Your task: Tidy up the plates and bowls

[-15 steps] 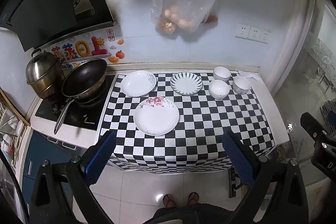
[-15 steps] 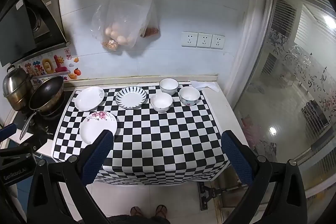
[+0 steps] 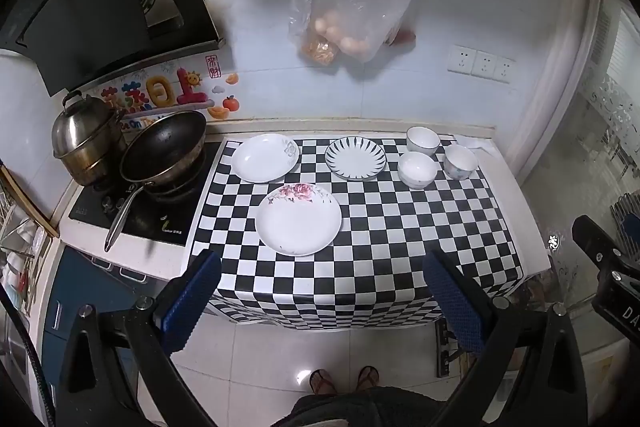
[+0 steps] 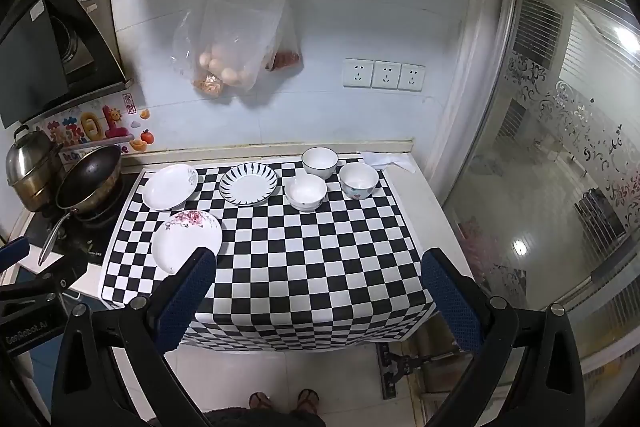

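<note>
Ahead of and below both claws, a counter covered with a black-and-white checkered cloth (image 3: 360,247) holds three plates and three bowls, all lying apart from one another. The left gripper (image 3: 320,291) hangs above the cloth's near edge with its blue-padded fingers spread wide and nothing between them; the flowered plate (image 3: 298,219) sits just beyond its gap. Farther ahead, along the wall side, lie a plain white plate (image 3: 265,157) to the left and a plate with a dark striped rim (image 3: 355,158) next to it. The right gripper (image 4: 318,287) is likewise spread wide and holding nothing, pointing down at the bare middle of the cloth. Well ahead of it cluster a blue-rimmed bowl (image 4: 319,161), a white bowl (image 4: 305,191) and a patterned bowl (image 4: 359,180). Far to the left stand a black frying pan (image 3: 164,151) and a steel pot (image 3: 86,139) on a stove.
</note>
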Tool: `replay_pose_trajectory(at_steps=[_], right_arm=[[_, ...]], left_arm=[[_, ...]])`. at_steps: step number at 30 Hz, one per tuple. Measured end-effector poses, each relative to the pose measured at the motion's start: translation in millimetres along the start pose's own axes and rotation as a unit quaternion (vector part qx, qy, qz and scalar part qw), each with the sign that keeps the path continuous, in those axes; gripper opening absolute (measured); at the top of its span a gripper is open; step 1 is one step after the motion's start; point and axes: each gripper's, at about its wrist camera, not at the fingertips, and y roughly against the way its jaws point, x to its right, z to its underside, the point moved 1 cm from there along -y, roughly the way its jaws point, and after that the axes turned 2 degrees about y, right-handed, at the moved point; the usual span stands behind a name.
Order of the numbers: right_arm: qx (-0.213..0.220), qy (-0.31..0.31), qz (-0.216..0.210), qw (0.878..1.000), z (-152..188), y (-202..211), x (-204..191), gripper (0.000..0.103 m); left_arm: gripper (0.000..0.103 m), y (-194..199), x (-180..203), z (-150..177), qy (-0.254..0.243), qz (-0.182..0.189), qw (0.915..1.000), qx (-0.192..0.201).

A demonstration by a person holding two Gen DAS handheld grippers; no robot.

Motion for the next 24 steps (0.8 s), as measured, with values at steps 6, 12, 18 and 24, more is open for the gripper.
replay_pose_trajectory(at_steps=[6, 12, 18, 24], right_arm=[[-0.001, -0.003, 0.001, 1.000, 6.3, 0.4, 2.0, 0.103], [-0.006, 0.000, 0.003, 1.000, 8.4, -6.2, 5.9, 0.103], [-0.007, 0.000, 0.003, 1.000, 8.1, -7.9, 6.2, 0.103], [-0.007, -0.001, 0.003, 1.000, 7.0, -9.0, 4.9, 0.103]], left_arm=[[0.103, 0.2, 0.1, 0.2, 0.001, 0.000, 1.0000, 0.000], [0.103, 0.5, 0.5, 0.5, 0.001, 0.001, 1.0000, -0.001], [0.103, 0.7, 0.5, 0.6, 0.001, 0.001, 1.0000, 0.000], [0.103, -1.9, 0.7, -2.7, 0.000, 0.000, 1.0000, -0.001]])
